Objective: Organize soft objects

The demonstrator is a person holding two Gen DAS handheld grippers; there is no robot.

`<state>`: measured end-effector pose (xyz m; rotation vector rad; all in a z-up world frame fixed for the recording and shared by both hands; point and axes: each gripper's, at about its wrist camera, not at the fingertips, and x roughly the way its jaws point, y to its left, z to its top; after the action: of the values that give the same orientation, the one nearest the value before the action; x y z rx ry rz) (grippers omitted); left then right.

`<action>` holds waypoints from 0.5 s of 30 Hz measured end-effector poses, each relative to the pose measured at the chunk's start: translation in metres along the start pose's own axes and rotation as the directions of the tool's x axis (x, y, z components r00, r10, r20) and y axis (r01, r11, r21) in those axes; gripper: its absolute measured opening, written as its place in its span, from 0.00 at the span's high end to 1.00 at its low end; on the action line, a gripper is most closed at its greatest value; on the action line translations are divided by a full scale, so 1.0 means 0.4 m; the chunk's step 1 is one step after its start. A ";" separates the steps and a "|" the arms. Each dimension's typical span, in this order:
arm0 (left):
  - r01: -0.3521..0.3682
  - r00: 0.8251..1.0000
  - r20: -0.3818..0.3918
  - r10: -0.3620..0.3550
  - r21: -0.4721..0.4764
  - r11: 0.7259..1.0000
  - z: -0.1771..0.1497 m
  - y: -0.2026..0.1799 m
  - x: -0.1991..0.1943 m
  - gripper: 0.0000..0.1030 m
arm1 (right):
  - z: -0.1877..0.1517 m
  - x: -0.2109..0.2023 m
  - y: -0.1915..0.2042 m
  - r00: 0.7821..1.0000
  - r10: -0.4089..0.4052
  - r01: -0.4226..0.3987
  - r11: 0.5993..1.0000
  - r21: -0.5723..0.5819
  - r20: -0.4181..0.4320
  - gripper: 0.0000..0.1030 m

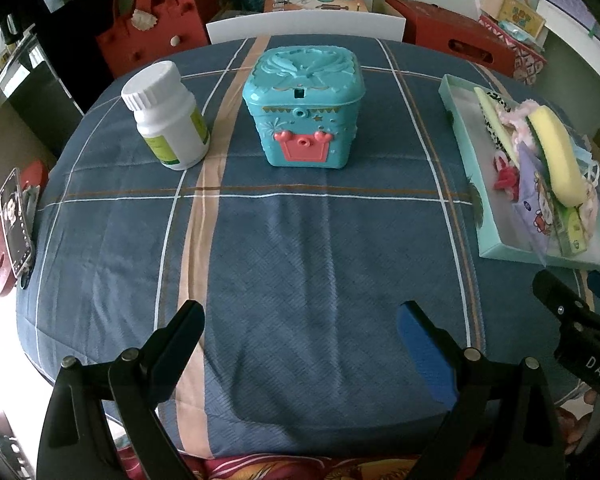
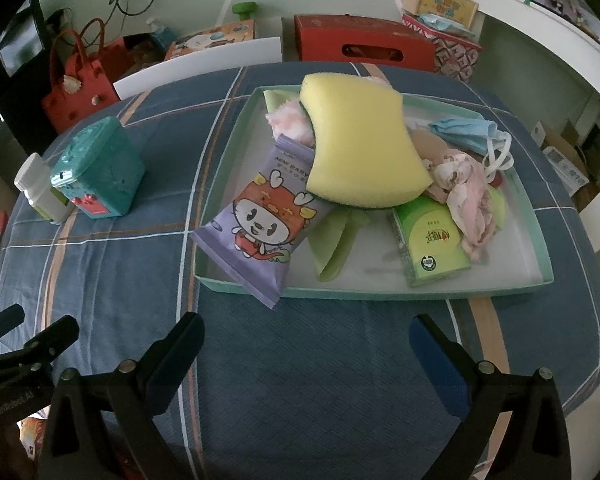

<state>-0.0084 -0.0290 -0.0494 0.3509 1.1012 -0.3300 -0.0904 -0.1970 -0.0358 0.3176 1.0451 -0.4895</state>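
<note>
My left gripper (image 1: 300,336) and right gripper (image 2: 306,340) both hover over the tablecloth (image 1: 300,240), jaws apart, holding nothing. Tray (image 2: 380,292) at 12 o'clock of the right gripper contains yellow sponge (image 2: 360,148), purple pack (image 2: 260,224), green tissue pack (image 2: 432,240), face mask (image 2: 468,132)

- This is a lived-in home, most likely a dining corner used for storage.
- A table (image 1: 300,240) wears a blue plaid cloth, with a white chair back (image 1: 306,26) pushed up at its far edge.
- Against the pale wall behind sit gift-type household goods: a red felt tote bag (image 1: 152,28), a red carton with a handle slot (image 1: 452,36), a printed toy box (image 1: 316,2) and a small patterned case (image 2: 440,2).
- On the table stand a white pill bottle (image 1: 166,116) and a teal toy chest (image 1: 304,108), everyday domestic things.
- A white counter edge (image 2: 548,28) with clutter runs along the right.
</note>
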 end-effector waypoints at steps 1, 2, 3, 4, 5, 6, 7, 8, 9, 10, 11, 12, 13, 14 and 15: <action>-0.002 1.000 -0.001 0.002 -0.001 1.000 0.000 -0.001 0.001 0.06 | 0.000 0.001 0.000 1.000 0.000 0.000 1.000 0.001 -0.001 0.00; -0.003 1.000 -0.002 0.003 -0.002 1.000 0.000 -0.001 0.001 0.06 | 0.000 0.001 0.000 1.000 -0.001 0.001 1.000 0.003 -0.002 0.00; -0.005 1.000 -0.002 0.005 -0.002 1.000 -0.001 -0.001 0.001 0.06 | -0.001 0.002 -0.001 1.000 0.000 0.000 1.000 0.003 -0.003 0.00; -0.006 1.000 -0.002 0.006 -0.004 1.000 -0.001 0.000 0.001 0.06 | -0.001 0.002 -0.001 1.000 -0.001 0.001 1.000 0.005 -0.004 0.00; -0.006 1.000 -0.001 0.006 -0.005 1.000 -0.002 0.001 0.001 0.06 | -0.001 0.003 -0.001 1.000 -0.001 0.001 1.000 0.005 -0.004 0.00; -0.007 1.000 0.000 0.007 -0.008 1.000 -0.002 0.002 0.000 0.06 | -0.001 0.003 -0.001 1.000 -0.001 0.001 1.000 0.005 -0.004 0.00; -0.007 1.000 0.001 0.007 -0.010 1.000 -0.002 0.003 -0.001 0.06 | 0.000 0.003 -0.001 1.000 -0.001 0.001 1.000 0.005 -0.004 0.00; -0.008 1.000 0.001 0.008 -0.012 1.000 -0.002 0.005 -0.001 0.06 | 0.000 0.003 -0.001 1.000 -0.001 0.001 1.000 0.004 -0.004 0.00; -0.008 1.000 0.001 0.008 -0.013 1.000 -0.003 0.005 -0.001 0.06 | 0.000 0.003 -0.001 1.000 -0.001 0.001 1.000 0.005 -0.004 0.00; -0.010 1.000 0.000 0.010 -0.015 1.000 -0.003 0.006 -0.001 0.06 | -0.001 0.003 -0.001 1.000 -0.002 0.002 1.000 0.005 -0.004 0.00; -0.012 1.000 0.000 0.012 -0.017 1.000 -0.003 0.007 -0.001 0.06 | -0.001 0.004 -0.001 1.000 -0.002 0.002 1.000 0.005 -0.005 0.00; -0.013 1.000 -0.001 0.013 -0.017 1.000 -0.004 0.008 -0.001 0.06 | -0.001 0.004 -0.001 1.000 -0.002 0.002 1.000 0.005 -0.005 0.00; -0.014 1.000 -0.001 0.014 -0.018 1.000 -0.004 0.009 0.000 0.06 | -0.001 0.004 -0.002 1.000 -0.003 0.003 1.000 0.005 -0.005 0.00; -0.016 1.000 -0.002 0.016 -0.019 1.000 -0.005 0.008 0.000 0.06 | -0.002 0.005 -0.001 1.000 -0.003 0.003 1.000 0.005 -0.006 0.00; -0.017 1.000 -0.003 0.017 -0.020 1.000 -0.004 0.008 0.000 0.06 | -0.003 0.005 -0.002 1.000 -0.003 0.003 1.000 0.006 -0.006 0.00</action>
<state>-0.0084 -0.0253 -0.0499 0.3433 1.1025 -0.3034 -0.0906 -0.1975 -0.0381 0.3225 1.0503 -0.4947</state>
